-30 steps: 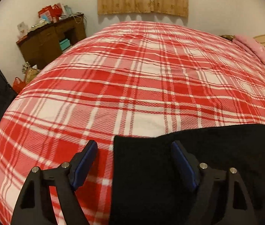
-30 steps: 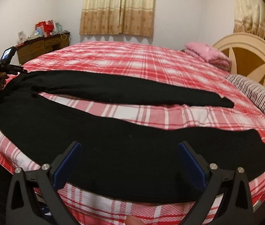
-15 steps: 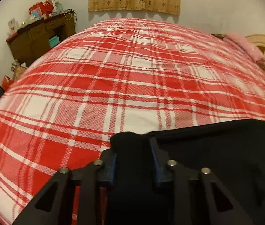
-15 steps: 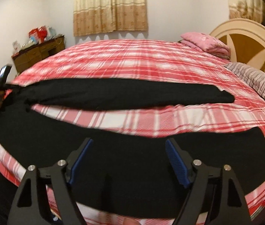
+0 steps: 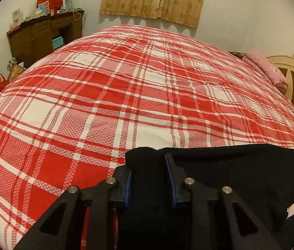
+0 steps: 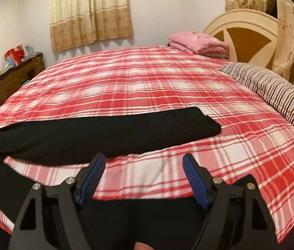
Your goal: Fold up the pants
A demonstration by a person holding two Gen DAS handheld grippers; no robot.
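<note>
Black pants point(image 6: 105, 129) lie spread on a red plaid bed cover point(image 6: 147, 79), legs apart and running left to right. In the left wrist view my left gripper point(image 5: 148, 162) pinches a bunched corner of the pants point(image 5: 230, 166); its jaws are opening slightly while the fabric stays pressed between the blue pads. My right gripper point(image 6: 143, 158) stands open above the strip of cover between the two legs, nothing between its pads. The near leg point(image 6: 147, 218) passes under its fingers. The far leg's end point(image 6: 272, 129) lies to the right.
A striped pillow point(image 6: 272, 91) and a folded pink blanket point(image 6: 199, 43) lie by the cream headboard point(image 6: 240, 27) at the right. A brown desk point(image 5: 42, 35) with clutter stands at the far left wall. A fingertip point(image 6: 140, 245) shows at the bottom edge.
My left gripper closed on the corner of the pants and lifted it a little. My right gripper slid right along the legs and its jaws narrowed somewhat.
</note>
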